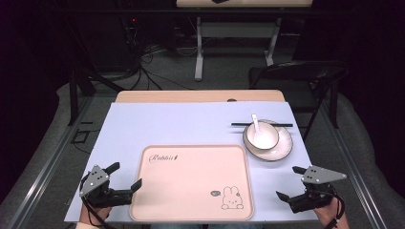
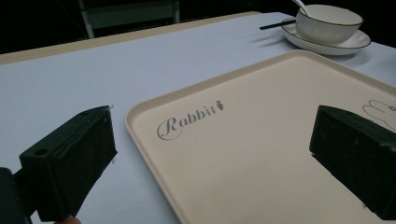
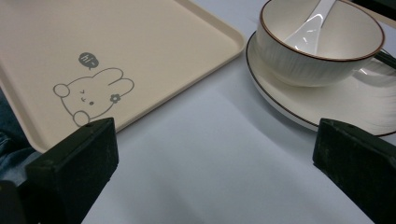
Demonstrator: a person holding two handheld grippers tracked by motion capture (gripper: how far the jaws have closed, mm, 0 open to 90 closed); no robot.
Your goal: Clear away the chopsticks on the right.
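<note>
Left gripper (image 1: 125,177) and right gripper (image 1: 290,183) gape wide (nothing held)

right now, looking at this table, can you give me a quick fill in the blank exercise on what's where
1. The white spoon rests inside the ____.
2. The bowl sits on a ____, to the right of the tray.
3. The animal drawn on the tray's near right corner is a ____.
4. Both the left tongs and the right tongs have their jaws ____, gripping nothing.

Missing words: bowl; plate; rabbit; open
</note>
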